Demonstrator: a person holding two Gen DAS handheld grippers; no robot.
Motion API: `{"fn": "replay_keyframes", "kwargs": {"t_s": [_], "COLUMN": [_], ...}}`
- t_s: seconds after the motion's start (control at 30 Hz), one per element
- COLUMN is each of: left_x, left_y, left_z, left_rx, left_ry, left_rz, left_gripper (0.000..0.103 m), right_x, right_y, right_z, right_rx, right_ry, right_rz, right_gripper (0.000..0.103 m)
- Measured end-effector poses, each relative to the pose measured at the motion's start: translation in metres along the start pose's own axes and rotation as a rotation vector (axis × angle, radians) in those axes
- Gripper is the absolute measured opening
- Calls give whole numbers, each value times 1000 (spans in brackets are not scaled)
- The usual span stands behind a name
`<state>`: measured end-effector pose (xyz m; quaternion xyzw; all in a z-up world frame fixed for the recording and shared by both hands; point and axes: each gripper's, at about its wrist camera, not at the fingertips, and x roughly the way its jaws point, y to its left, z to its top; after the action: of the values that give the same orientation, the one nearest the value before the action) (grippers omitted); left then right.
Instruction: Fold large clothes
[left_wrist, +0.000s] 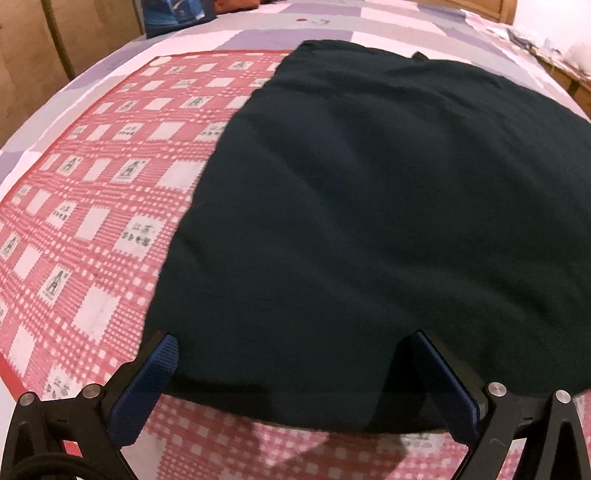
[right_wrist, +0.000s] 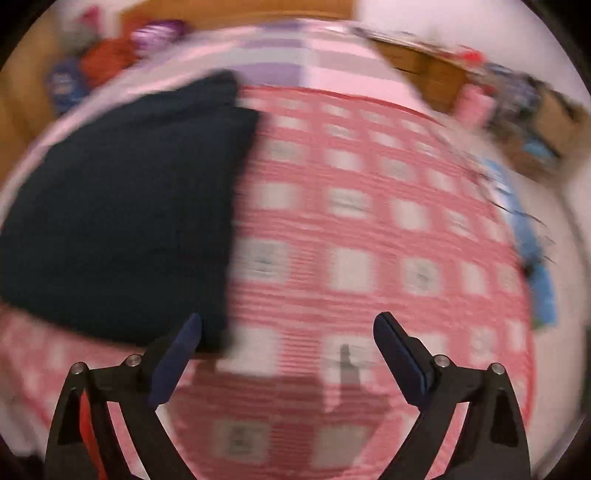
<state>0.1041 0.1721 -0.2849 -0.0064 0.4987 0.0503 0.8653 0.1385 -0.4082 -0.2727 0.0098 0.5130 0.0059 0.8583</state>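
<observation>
A large dark green garment (left_wrist: 369, 221) lies spread on a red and white checked cloth (left_wrist: 92, 192). My left gripper (left_wrist: 291, 347) is open, its blue fingers wide apart at the garment's near hem, with the hem lying between them. In the blurred right wrist view the garment (right_wrist: 129, 214) lies at the left on the checked cloth (right_wrist: 369, 229). My right gripper (right_wrist: 288, 325) is open and empty above the cloth, its left finger by the garment's near right corner.
The checked cloth lies on a bed with a pink and purple patchwork sheet (left_wrist: 280, 33). Blue and red items (left_wrist: 177, 14) sit at the bed's far end. Wooden furniture (left_wrist: 44, 55) stands at the left. Cluttered boxes (right_wrist: 517, 110) line the right side.
</observation>
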Motion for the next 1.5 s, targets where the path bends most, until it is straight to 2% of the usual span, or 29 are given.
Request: {"fn": "replay_keyframes", "kwargs": {"t_s": [0.1, 0.2, 0.27, 0.37, 0.47, 0.53, 0.57, 0.6, 0.63, 0.7, 0.8, 0.9, 0.97, 1.1, 1.23, 1.4, 1.47, 1.5], "left_x": [0, -3, -6, -9, -10, -10, -9, -9, -8, -9, -10, -5, 1, -4, 9, 22, 11, 5], "left_y": [-6, -10, -13, -20, -25, -26, -26, -25, -25, -23, -21, -18, -12, 10, 41, 86, 87, 82], "left_z": [-2, -4, -6, -10, -15, -17, -18, -18, -17, -15, -10, -3, 1, -2, -11, -4, 0, 3], "left_rx": [9, 11, 13, 18, 22, 17, 14, 13, 11, 9, 0, -25, -46, -90, -116, -213, -188, -168], "left_ry": [9, 11, 11, 10, 10, 13, 16, 17, 18, 15, -3, -13, -13, -33, 5, 23, -12, -24], "left_rz": [-6, -14, -15, -15, -14, -18, -23, -24, -26, -28, -34, -41, -38, -20, 44, 111, 132, 116], "left_gripper": [103, 103, 103, 103, 103, 103, 103, 103, 103, 103, 103, 103, 103, 103, 103, 103, 103, 103], "right_x": [-2, 16, 29, 37, 32, 25, 24, 22, 23, 16, -6, -27, -27, -15, -6, 8, 6, 4], "right_y": [34, 48, 43, 34, 41, 46, 48, 47, 46, 41, 38, 67, 96, 136, 159, 179, 183, 184], "right_z": [0, -1, 6, 19, 11, -10, -24, -36, -44, -56, -47, -32, -20, -8, -22, -29, -26, -23], "right_rx": [-198, -326, -347, -332, -392, -457, -499, -521, -522, -504, -385, -383, -385, -365, -366, -375, -366, -360], "right_ry": [34, 115, 150, 165, 164, 177, 198, 218, 248, 242, 149, 36, 7, 11, 46, 96, 84, 72], "right_rz": [136, 169, 200, 300, 323, 319, 291, 269, 274, 207, 166, 143, 147, 183, 182, 180, 176, 170], "right_gripper": [97, 95, 88, 74, 70, 57, 41, 21, 11, 11, 11, 11, 11, 11, 11, 11, 12, 11]}}
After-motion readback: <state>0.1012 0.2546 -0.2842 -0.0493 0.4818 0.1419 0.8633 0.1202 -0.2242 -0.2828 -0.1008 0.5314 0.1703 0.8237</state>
